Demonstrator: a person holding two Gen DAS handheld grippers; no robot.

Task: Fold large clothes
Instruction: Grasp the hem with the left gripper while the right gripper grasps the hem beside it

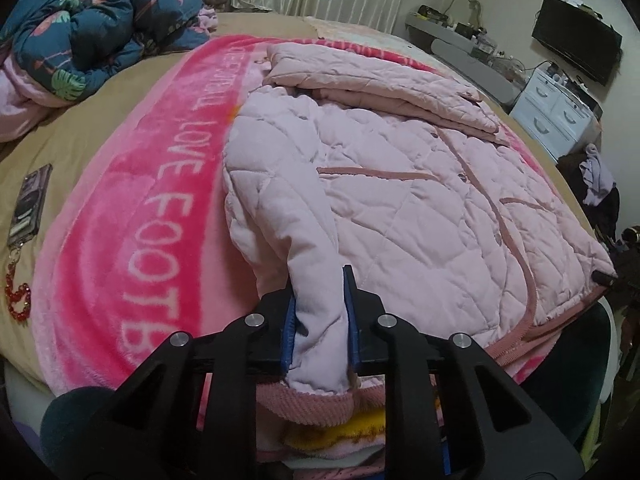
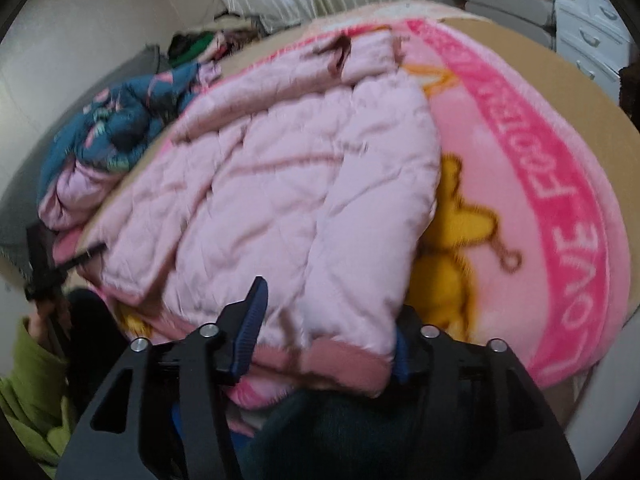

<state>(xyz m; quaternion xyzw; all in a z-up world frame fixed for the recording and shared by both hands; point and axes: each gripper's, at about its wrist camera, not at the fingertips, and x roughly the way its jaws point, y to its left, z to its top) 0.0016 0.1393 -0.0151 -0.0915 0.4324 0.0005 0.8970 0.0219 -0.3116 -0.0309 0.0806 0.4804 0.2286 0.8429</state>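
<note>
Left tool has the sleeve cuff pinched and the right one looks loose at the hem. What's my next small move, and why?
Probably carry the sleeve across onto the quilted front of the pink jacket. The left tool is shut on the cuff end, and that sleeve lies along the jacket's outer edge, not yet folded in. The right tool stands open around the hem, gripping nothing, so it can't steady the body.

Jacket [image 2: 280, 184] motion-blurred in right wrist view; its hem hides the right finger.

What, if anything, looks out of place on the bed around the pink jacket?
A phone with a red bead charm lies on the tan sheet left of the pink blanket, and a crumpled blue quilt is heaped behind.
</note>
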